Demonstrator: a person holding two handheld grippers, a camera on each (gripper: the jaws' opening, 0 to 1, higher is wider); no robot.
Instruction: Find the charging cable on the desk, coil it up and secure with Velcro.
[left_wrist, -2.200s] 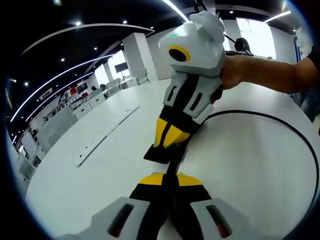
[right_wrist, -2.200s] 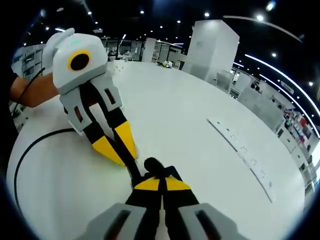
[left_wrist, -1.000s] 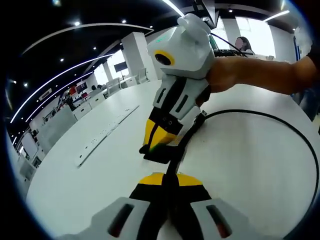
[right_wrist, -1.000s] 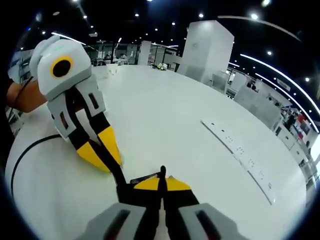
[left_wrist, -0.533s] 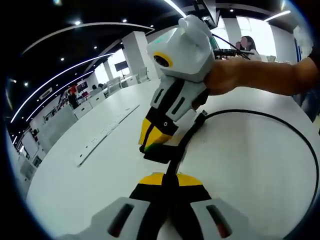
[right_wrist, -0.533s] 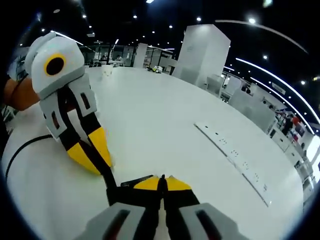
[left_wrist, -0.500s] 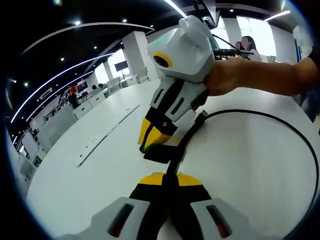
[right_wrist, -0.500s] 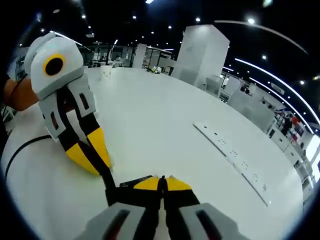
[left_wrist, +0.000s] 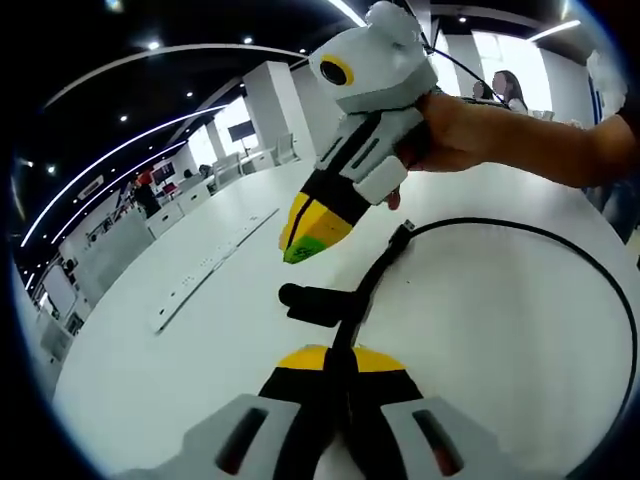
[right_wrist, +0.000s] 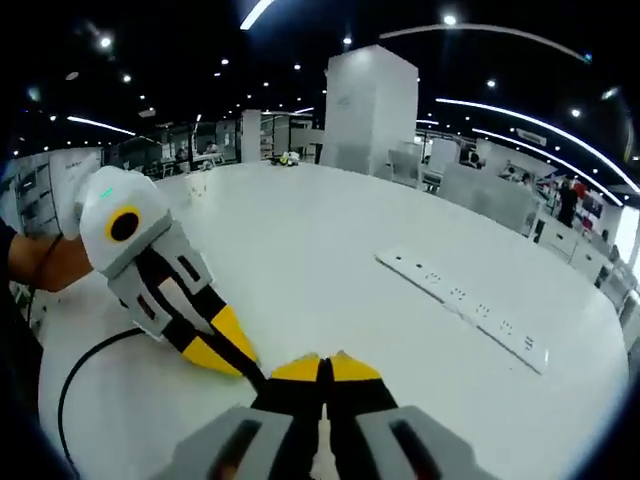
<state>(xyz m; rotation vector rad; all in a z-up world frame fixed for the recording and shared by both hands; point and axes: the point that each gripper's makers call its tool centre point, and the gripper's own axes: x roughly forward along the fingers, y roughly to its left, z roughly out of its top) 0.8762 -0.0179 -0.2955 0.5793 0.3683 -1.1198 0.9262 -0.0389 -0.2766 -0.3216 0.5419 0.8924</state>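
Left gripper view: left tongs clamp the black cable; right tongs hover closed, no legible writing.

I see both views evenly lit from above by long white ceiling light strips and small round ceiling spotlights against a dark ceiling. In the left gripper view a bright window at the top right is blown out to plain white. The glossy white table top reflects softly, and shadows on it are faint. Fisheye distortion bends straight lines near the edges. Distant furniture is soft and blurred; nearby objects are sharp.
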